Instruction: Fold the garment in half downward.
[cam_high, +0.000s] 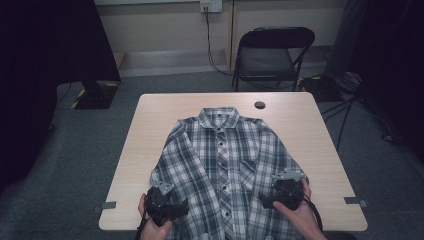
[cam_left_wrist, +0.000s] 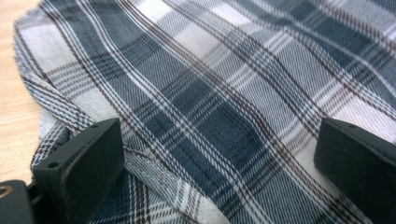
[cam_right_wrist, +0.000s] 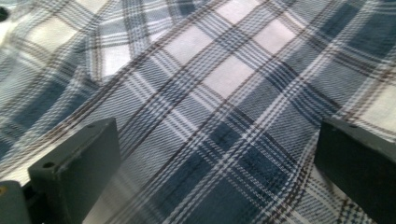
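Two hands come in at the near edge of the desk (cam_high: 150, 145), each holding a black, blocky gripper over the lower part of a plaid shirt (cam_high: 225, 155). The left gripper (cam_high: 167, 205) sits over the shirt's near left side, the right gripper (cam_high: 285, 192) over its near right side. In both gripper views the flat, matte jaws stand wide apart with nothing between them, the woven cloth lying just beyond. The shirt is spread face up in the middle of the pale wood-grain desk, buttoned, collar away, its blue, white and brown checks softly rippled. A dark folding chair (cam_high: 272, 55) stands behind.
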